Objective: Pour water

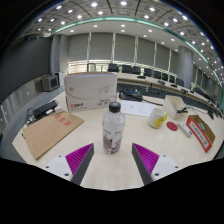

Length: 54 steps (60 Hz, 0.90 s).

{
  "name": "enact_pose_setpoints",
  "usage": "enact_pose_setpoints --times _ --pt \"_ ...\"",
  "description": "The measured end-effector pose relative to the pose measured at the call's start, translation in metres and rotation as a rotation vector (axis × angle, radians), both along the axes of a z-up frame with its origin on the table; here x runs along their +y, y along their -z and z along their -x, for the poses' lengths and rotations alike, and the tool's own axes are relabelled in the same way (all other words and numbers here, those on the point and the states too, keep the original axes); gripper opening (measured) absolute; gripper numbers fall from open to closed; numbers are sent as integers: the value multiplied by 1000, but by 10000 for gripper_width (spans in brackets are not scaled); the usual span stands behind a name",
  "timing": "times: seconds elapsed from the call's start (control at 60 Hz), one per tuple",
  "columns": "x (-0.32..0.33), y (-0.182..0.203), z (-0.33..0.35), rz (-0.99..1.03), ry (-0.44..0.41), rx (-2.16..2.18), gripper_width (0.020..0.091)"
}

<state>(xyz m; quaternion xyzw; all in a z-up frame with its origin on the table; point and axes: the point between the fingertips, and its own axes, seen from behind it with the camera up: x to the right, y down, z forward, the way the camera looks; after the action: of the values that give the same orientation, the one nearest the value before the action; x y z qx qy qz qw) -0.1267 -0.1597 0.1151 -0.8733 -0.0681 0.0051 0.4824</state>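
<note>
A clear plastic water bottle point(113, 128) with a white cap and a printed label stands upright on the pale table point(110, 170). It is just ahead of my gripper point(113, 160), centred on the gap between the fingers. The fingers are spread wide, open, with nothing between them; the magenta pads point(78, 158) show on both inner faces. To the right, beyond the fingers, sits a small cup with yellow contents point(158, 117).
A flat brown cardboard sheet point(48, 131) lies at the left. A white box with red print point(89, 94) stands behind the bottle. A red-and-white box point(200, 131) and small items lie at the right. Office desks and chairs fill the background.
</note>
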Motion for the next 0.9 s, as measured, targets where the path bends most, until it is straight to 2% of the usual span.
enact_pose_setpoints --times 0.017,0.1,0.45,0.517,0.583,0.617,0.8,0.9 --pt "14 11 19 -9 3 2 852" --pt "36 19 29 -44 14 5 850" --pt "111 63 26 -125 81 42 834" --pt "121 71 27 -134 81 44 776" --pt "128 74 28 -146 79 44 640" --pt "131 72 28 -158 85 50 628" --pt "131 72 30 -131 76 57 446" --pt "130 64 34 -108 54 65 396"
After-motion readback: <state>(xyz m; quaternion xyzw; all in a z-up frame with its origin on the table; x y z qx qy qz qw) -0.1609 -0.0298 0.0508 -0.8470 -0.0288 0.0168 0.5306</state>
